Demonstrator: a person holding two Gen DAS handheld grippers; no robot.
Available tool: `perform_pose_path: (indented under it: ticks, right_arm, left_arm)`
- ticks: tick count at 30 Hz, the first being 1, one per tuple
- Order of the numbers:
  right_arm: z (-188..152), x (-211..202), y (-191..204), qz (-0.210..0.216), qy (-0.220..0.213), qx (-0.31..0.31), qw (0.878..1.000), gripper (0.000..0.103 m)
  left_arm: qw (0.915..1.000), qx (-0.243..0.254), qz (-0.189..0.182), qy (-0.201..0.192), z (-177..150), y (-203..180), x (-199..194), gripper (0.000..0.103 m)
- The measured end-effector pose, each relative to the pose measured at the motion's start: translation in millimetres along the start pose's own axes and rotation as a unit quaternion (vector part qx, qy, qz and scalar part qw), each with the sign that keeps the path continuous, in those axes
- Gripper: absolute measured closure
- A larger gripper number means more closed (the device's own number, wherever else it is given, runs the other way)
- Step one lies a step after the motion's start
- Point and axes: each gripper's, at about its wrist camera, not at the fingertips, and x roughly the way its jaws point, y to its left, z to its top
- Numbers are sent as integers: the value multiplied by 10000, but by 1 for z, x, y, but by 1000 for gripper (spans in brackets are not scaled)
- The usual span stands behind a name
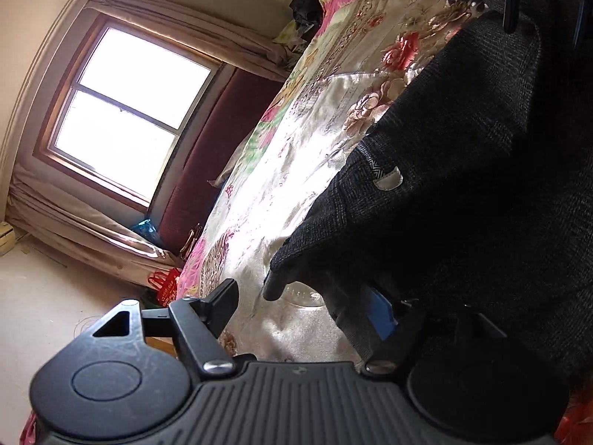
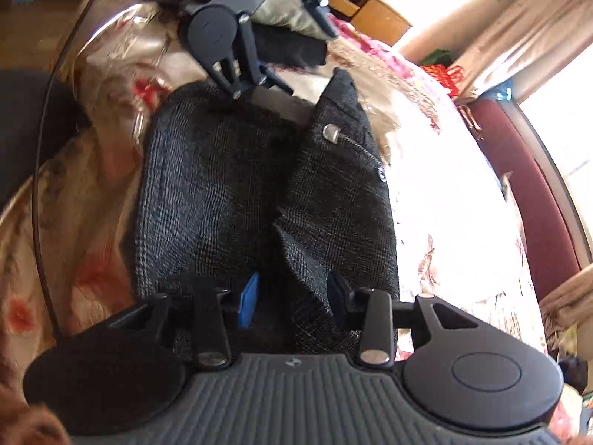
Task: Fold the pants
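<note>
Dark grey checked pants (image 2: 222, 185) lie lengthwise on a floral satin bedspread (image 2: 444, 204), their metal button (image 2: 330, 133) and zipper facing up. My right gripper (image 2: 292, 300) stands over the near end, pads apart, with a raised fold of cloth between them that neither pad presses. At the far waist end my left gripper (image 2: 281, 59) is spread wide, one finger touching the waistband. In the left wrist view the pants (image 1: 463, 185) fill the right side, and a corner of cloth hangs between the wide jaws of the left gripper (image 1: 304, 304). The right gripper's dark fingers (image 1: 513, 0) show far off.
A bright window (image 1: 122, 111) with curtains and a maroon padded panel (image 1: 207, 170) run along the bed's far side. A red bag (image 1: 166, 285) sits on the floor. Dark clothes (image 1: 307, 11) are piled at the bed's end, and wooden furniture (image 2: 370, 11) stands beyond.
</note>
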Motion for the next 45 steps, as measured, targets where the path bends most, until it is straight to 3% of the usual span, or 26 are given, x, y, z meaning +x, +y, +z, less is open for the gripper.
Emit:
perform_pose_path:
  ticks: [3,6,7,10,13,16,17,19,26,30,34,39,41,45]
  right_arm:
    - [-2,19,-7,83,372,-443,9983,59]
    - [-4,27,-22,338,598,-333,9971,63]
    - [-4,28,-26,429,640,-218,9968,72]
    - [-7,30,-36,604,728,184,9953,83]
    - [-9,29,-44,671,728,505,9938,89]
    - [-10,25,-53,669,725,710,9926,93]
    - [-11,23,-56,646,740,822,9918,95]
    - [-13,21,-62,634,769,1048,9895,97]
    - [-14,-25,-105,-356,439,1789,9823,99]
    - [-11,-70,-120,-905,104,2111,9732,99]
    - [-21,-96,-77,-931,-85,2274,9693,99]
    - [-49,-45,-2,-216,492,2664,9624,98]
    - [-53,-30,33,-202,721,2490,9656,97]
    - [-58,-25,39,-361,802,2483,9647,97]
  left_arm:
    - [9994,300,-149,-81,-2,1,12,9]
    - [9971,684,-322,-85,-2,-2,28,8]
    - [9965,734,-395,-28,-3,-2,34,8]
    - [9959,689,-568,114,-2,7,50,14]
    - [9956,496,-748,273,1,18,61,36]
    - [9943,253,-854,590,2,26,71,67]
    - [9940,186,-823,698,3,28,74,73]
    - [9948,58,-695,740,6,28,73,73]
    - [9987,-133,-110,473,30,54,35,73]
    - [9978,-572,235,250,31,70,3,73]
    - [9969,-697,312,195,6,34,-34,73]
    - [9967,-453,-98,667,-30,-42,-44,73]
    - [9955,-428,-222,821,-42,-63,-45,73]
    - [9930,-751,-214,889,-43,-60,-44,73]
